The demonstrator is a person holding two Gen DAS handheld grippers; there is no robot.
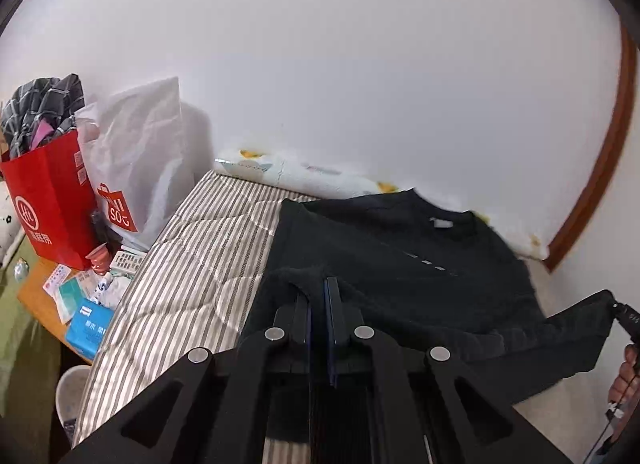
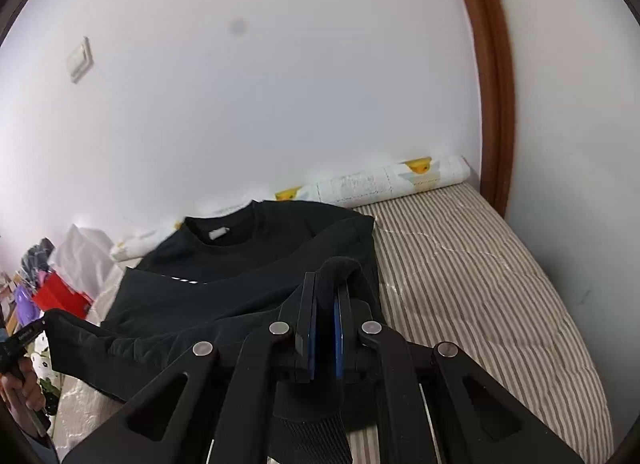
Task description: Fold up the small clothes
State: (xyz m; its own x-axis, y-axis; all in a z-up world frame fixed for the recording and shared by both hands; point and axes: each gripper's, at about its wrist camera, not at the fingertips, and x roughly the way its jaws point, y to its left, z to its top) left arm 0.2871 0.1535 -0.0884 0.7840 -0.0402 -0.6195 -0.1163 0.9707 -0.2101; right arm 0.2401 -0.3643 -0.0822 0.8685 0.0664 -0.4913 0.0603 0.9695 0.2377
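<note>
Striped bed (image 2: 480, 264), black sweatshirt (image 1: 400, 256) pinched by both tongs (image 1: 320, 296) (image 2: 326, 296)

Left claw (image 1: 320, 296) is closed tight on a fold of the sweater (image 1: 400, 264), tilted down toward it. Right claw (image 2: 326, 296) likewise pinches the sweater's hem, lifted off the bed. A hand (image 2: 20, 388) grips the left claw's handle

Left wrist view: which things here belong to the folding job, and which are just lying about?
In the job:
black sweatshirt
left tongs, shut on its hem
right tongs, shut on its hem
striped bed

Lying about:
red bag
white bag
tissue pack
rolled duck-print mat
</note>
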